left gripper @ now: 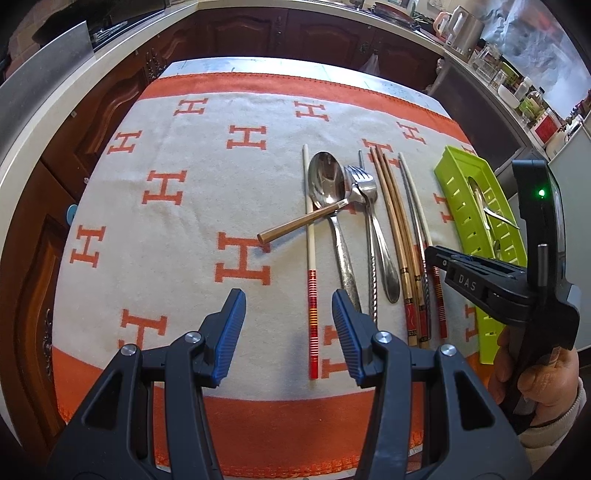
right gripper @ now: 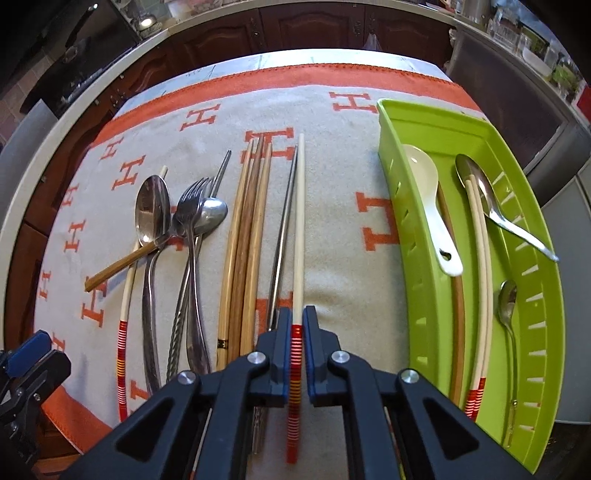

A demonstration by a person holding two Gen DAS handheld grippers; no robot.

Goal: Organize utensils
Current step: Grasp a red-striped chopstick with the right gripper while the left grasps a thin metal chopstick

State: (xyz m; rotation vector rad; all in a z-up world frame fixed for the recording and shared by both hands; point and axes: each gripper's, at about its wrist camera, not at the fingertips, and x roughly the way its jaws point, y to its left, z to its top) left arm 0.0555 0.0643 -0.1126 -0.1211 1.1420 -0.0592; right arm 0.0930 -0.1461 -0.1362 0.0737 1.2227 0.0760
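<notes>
Right gripper (right gripper: 294, 325) closed on a cream chopstick with red-striped end (right gripper: 300, 229), pads clamped at the top of the striped section; the stick runs straight ahead from the jaws over the blanket (right gripper: 332, 229). Just left of the jaws: a metal chopstick (right gripper: 282, 229), then a bundle of wooden chopsticks (right gripper: 245, 236). Further left: forks (right gripper: 192, 221) and a small spoon (right gripper: 210, 218) overlapping, a large spoon (right gripper: 151, 214), a wood-handled utensil (right gripper: 118, 267) lying crosswise, and another red-striped chopstick (right gripper: 125, 325). Right of the jaws: green tray (right gripper: 532, 236), lengthwise. In it, near to far: a small metal spoon (right gripper: 508, 306), a pair of cream chopsticks (right gripper: 480, 258), a white ceramic spoon (right gripper: 430, 206), a larger metal spoon (right gripper: 487, 203) propped on the right rim. A brown stick lies under the ceramic spoon; can't tell what it is.

Left gripper (left gripper: 288, 306) wide open, holding nothing, hovering over the blanket at the near end of the utensil row. The lone striped chopstick lies between its fingers, closer to the right one. A hand (left gripper: 532, 373) grips the right tool's handle at the right edge of the left view. Dark wood cabinets (left gripper: 240, 33) beyond the table.
</notes>
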